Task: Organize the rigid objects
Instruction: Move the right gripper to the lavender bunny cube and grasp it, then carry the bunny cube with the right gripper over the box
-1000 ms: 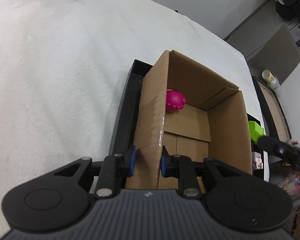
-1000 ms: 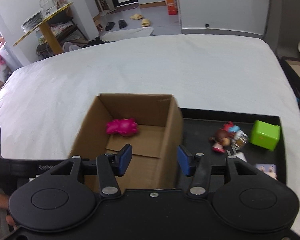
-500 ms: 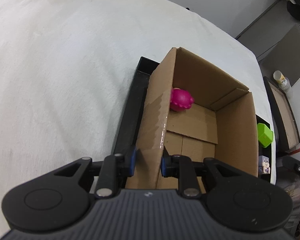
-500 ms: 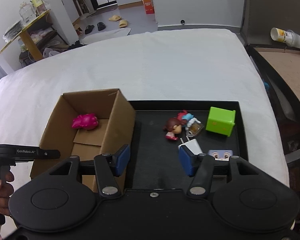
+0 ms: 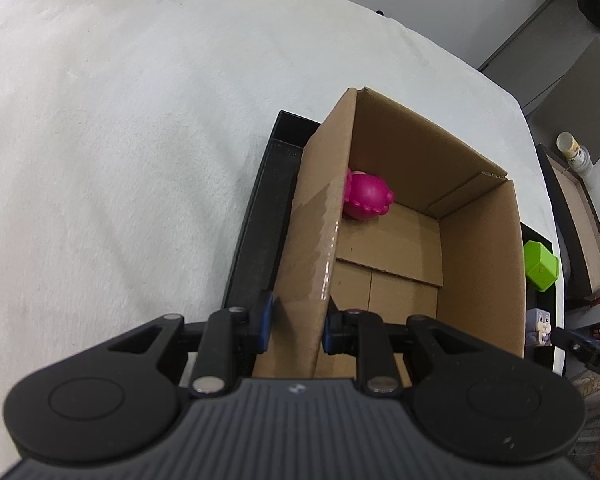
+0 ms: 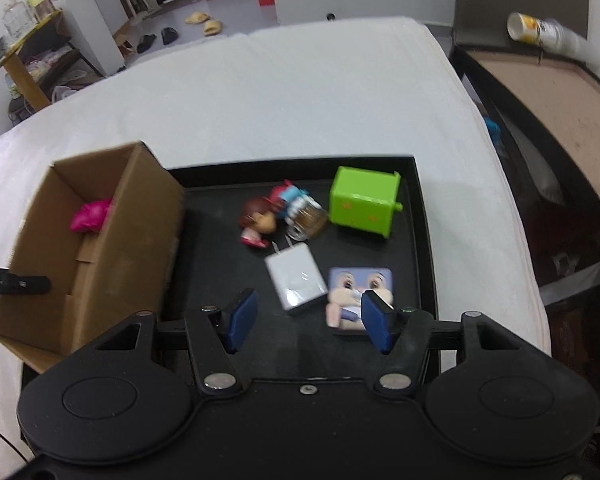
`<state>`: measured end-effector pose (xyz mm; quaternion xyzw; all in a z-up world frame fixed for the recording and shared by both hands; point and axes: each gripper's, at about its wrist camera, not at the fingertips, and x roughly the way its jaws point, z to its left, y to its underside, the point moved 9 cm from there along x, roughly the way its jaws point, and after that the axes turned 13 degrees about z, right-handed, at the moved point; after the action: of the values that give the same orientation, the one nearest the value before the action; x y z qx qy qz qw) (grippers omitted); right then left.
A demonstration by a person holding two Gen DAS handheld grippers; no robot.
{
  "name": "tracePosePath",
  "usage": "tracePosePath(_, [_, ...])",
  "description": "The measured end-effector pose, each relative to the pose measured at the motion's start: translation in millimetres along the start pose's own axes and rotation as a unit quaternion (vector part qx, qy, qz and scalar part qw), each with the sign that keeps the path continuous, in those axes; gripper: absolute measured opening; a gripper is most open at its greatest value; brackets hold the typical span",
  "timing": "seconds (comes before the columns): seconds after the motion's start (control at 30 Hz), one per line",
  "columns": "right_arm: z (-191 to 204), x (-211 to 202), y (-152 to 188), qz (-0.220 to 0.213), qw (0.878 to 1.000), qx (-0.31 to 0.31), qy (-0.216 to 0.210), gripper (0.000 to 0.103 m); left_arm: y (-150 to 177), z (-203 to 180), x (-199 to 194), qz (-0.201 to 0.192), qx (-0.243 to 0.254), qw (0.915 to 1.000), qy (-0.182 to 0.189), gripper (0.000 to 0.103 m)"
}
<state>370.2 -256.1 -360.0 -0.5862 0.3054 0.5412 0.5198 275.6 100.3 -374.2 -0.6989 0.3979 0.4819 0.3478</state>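
The left gripper [image 5: 296, 322] pinches the near wall of the cardboard box [image 5: 480, 256], one blue pad on each side of the wall. The right gripper [image 6: 305, 320] hangs above the black tray [image 6: 216, 256] with its jaws spread wide and nothing between them. The tray lies on a white cloth-covered surface [image 6: 300, 96], and the box stands in the tray's left end. A magenta toy [image 5: 366, 196] rests in the box's far corner. On the tray's open floor, a green cube [image 6: 362, 202] sits at the far right, a picture card [image 6: 350, 292] and a white charger [image 6: 296, 280] lie nearest the right gripper, and a small doll [image 6: 260, 220] and a small glass jar [image 6: 306, 216] lie beside the cube.
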Motion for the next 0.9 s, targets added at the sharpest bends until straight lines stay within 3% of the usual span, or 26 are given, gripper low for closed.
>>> tracePosePath(0.33, [-22, 25, -7, 0.013, 1.0, 0.007, 0.023, 0.056, -4, 0, 4, 0.021, -0.005, 0.9998, 0.002, 0.023])
tracePosePath(0.47, [-28, 37, -8, 0.027, 0.999, 0.014, 0.034, 0.044, -4, 2, 7, 0.024, -0.005, 0.9997, 0.004, 0.022])
tracePosePath(0.53, [-28, 42, -5, 0.036, 0.998, 0.009, 0.043, 0.044, -5, 1, 9, 0.023, -0.003, 0.9997, 0.002, 0.023])
tracePosePath(0.67, [-28, 38, -7, 0.049, 0.997, 0.02, 0.058, 0.043, -2, -4, 7, 0.016, 0.013, 0.9998, -0.007, 0.023])
tracePosePath(0.9, [-18, 12, -5, 0.029, 0.998, 0.033, 0.04, 0.043, 2, -5, 4, 0.001, 0.025, 0.9996, -0.01, 0.023])
